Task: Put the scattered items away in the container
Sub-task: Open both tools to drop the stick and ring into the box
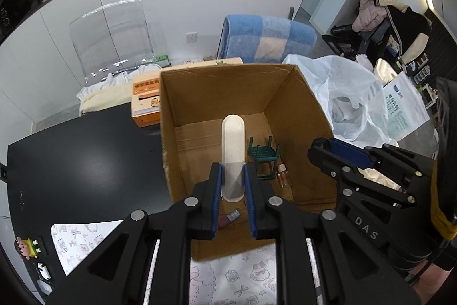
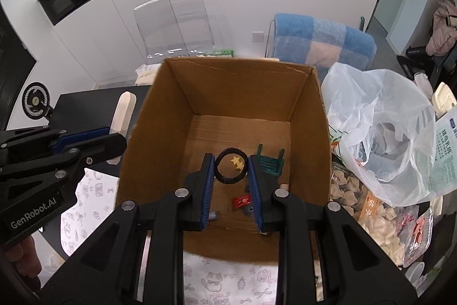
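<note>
An open cardboard box [image 1: 225, 69] stands on the black table, and both grippers hang over it. My left gripper [image 1: 231, 170] is shut on a long white capsule-shaped case [image 1: 233, 139] that points away over the box floor. The right wrist view shows my right gripper [image 2: 231, 162] shut on a black ring [image 2: 221, 175] with a yellow star charm [image 2: 236, 161]. Inside the box [image 2: 237, 62] lie a green toy stool [image 2: 270, 162], a red packet [image 2: 242, 201] and a small bottle [image 1: 283, 175]. The right gripper [image 1: 322, 150] appears at the box's right wall.
A white plastic bag [image 1: 348, 96] and snack packs [image 2: 371, 207] crowd the box's right side. An orange tissue box [image 1: 145, 102] sits behind it at the left. A patterned mat [image 1: 77, 242] lies under the near edge, with a burger toy [image 1: 27, 247] and toy car [image 1: 44, 270] at the far left.
</note>
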The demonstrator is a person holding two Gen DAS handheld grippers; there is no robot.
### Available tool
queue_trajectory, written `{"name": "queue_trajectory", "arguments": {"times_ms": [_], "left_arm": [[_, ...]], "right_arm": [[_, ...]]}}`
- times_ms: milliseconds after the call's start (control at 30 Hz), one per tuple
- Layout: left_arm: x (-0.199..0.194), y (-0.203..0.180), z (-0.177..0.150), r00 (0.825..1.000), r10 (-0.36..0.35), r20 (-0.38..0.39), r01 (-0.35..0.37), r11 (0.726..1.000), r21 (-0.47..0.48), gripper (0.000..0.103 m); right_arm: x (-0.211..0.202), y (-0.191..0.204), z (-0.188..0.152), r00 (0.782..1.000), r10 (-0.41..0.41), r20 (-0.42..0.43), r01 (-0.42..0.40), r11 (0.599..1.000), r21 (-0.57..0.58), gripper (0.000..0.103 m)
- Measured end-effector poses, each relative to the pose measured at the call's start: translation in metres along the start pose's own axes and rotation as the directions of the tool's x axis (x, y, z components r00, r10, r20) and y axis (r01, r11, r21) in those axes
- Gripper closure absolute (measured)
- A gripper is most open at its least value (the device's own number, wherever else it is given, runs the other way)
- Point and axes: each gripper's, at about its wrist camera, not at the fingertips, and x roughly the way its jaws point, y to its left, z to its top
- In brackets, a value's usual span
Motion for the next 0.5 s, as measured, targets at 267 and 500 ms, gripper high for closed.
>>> {"name": "queue_trajectory", "arguments": {"times_ms": [267, 500], "left_arm": [[0.04, 0.002, 0.008, 0.998, -0.006, -0.065, 0.006, 1.0, -0.006, 0.087], [0.066, -0.001, 0.006, 0.995, -0.004, -0.103, 0.005, 1.0, 0.006, 0.087]], "right_arm": [[0.039, -0.019, 0.008, 0.999, 0.012, -0.052, -0.011, 1.0, 0.029, 0.079], [0.064, -0.03, 0.002, 0.995, 0.009, -0.1, -0.003, 0.998, 0.061, 0.079]]}}
